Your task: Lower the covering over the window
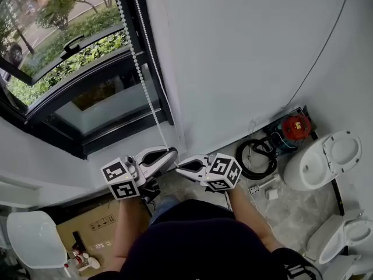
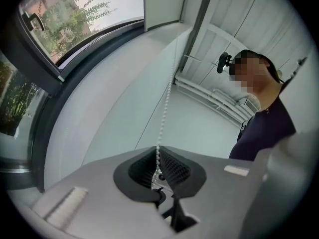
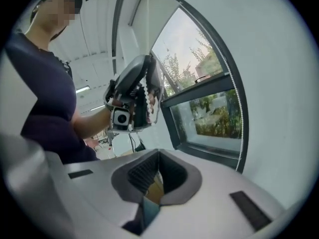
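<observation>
Two grippers sit nose to nose below the window (image 1: 64, 45), both held out over the person's dark top (image 1: 204, 244). The left gripper (image 1: 171, 155) has its jaws pressed together on the white bead chain (image 1: 144, 86). In the left gripper view the chain drops straight down from above and runs in between the ribbed pads (image 2: 174, 166), pinched there with no gap showing. In the head view the chain climbs up and to the left from this grip, along the dark right-hand post of the window frame (image 1: 148, 51). A second strand runs beside it higher up. The right gripper (image 1: 180, 167) is just beside the left one, tip close to tip but not on the chain. Its own view shows the jaws closed at the front with nothing between them, and it looks across at the left gripper. The window glass lies ahead of the left gripper and off to its left, with green shrubs outside. The covering itself cannot be made out in any view; only the chain shows. On the floor to the right of the right gripper are a coiled black hose (image 1: 256, 159), a red and blue object (image 1: 294, 127) and two white toilets (image 1: 323, 159). Below the left gripper there is a cardboard box (image 1: 96, 226)
</observation>
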`<state>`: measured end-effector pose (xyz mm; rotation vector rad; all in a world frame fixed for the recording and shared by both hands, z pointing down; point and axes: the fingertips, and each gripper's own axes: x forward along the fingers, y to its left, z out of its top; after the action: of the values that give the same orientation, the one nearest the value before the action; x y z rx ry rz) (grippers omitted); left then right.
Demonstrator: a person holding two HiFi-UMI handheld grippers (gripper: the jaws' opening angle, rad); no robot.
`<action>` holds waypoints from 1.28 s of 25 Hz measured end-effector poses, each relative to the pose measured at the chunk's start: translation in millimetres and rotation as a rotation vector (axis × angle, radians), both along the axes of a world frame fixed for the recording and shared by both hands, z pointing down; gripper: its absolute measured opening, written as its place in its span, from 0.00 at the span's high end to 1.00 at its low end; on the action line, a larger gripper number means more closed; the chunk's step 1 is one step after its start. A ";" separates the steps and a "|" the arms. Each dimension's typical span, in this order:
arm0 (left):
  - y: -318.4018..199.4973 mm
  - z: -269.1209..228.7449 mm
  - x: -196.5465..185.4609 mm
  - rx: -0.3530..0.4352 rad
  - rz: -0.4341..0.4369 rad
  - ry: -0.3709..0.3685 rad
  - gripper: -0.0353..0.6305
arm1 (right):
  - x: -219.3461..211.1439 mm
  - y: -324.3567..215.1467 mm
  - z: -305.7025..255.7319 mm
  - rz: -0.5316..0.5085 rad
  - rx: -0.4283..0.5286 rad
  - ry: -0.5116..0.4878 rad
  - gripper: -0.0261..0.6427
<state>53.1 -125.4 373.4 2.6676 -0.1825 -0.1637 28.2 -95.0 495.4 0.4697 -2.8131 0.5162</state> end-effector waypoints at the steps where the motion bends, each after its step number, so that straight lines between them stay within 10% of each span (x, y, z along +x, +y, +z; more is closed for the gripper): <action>1: -0.4 0.4 1.1 0.009 0.000 -0.016 0.91 | 0.3 -1.9 0.5 0.008 0.001 -0.003 0.94; 5: 1.3 19.6 5.6 0.022 0.008 -0.118 0.91 | 0.5 -3.4 19.0 0.008 0.030 0.120 0.94; 10: 12.9 39.7 0.8 -0.092 0.015 -0.049 0.91 | 2.2 7.3 37.8 -0.002 0.011 0.179 0.94; 23: 19.3 43.4 -9.8 -0.095 0.001 -0.023 0.91 | 0.3 34.5 36.2 -0.184 0.103 0.368 0.94; 32: 17.6 43.5 -16.9 -0.091 -0.017 -0.020 0.91 | 15.2 13.0 -81.3 -0.042 0.279 0.065 0.94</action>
<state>36.3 -107.8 416.9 2.5790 -0.2139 -0.1315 43.4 -82.0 414.1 0.4691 -2.8355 0.0962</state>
